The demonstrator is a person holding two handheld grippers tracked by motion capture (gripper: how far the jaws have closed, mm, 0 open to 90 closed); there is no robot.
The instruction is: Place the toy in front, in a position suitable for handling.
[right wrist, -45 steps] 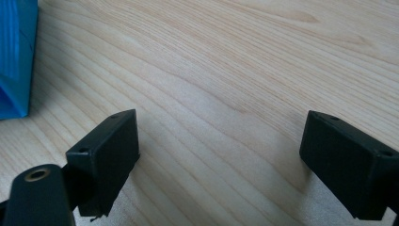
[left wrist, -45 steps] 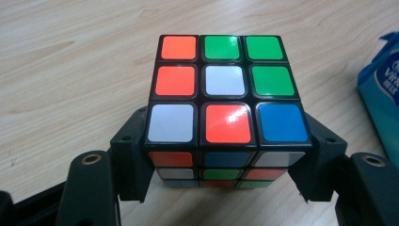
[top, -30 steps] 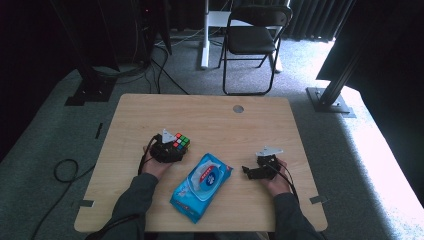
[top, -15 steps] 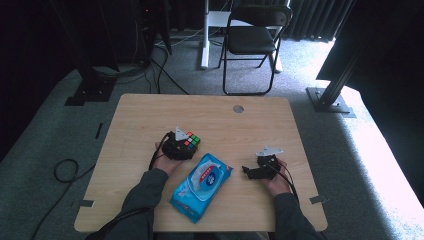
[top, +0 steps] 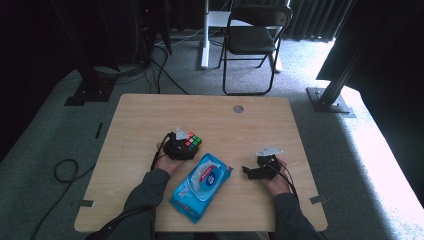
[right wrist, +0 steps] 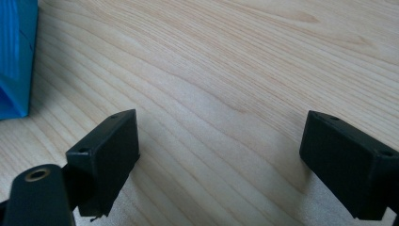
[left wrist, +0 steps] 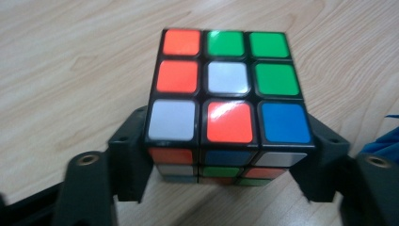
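A scrambled Rubik's cube (top: 192, 142) (left wrist: 228, 89) rests on the wooden table (top: 150, 115), left of centre. My left gripper (top: 187, 147) (left wrist: 230, 160) has a jaw on each side of its lower layer. Those jaws have just been opening and stand close beside the cube without visibly squeezing it. My right gripper (top: 248, 172) (right wrist: 230, 146) lies low over bare wood at the right, pointing left, jaws wide apart with nothing between them.
A blue wet-wipes pack (top: 202, 185) (right wrist: 16, 56) lies slantwise between the two hands near the front edge. A round cable hole (top: 238, 108) is set in the table's far side. A folding chair (top: 255, 40) stands beyond the table.
My left hand and the cube have shifted to the right, nearer the wipes pack. The right hand has kept still.
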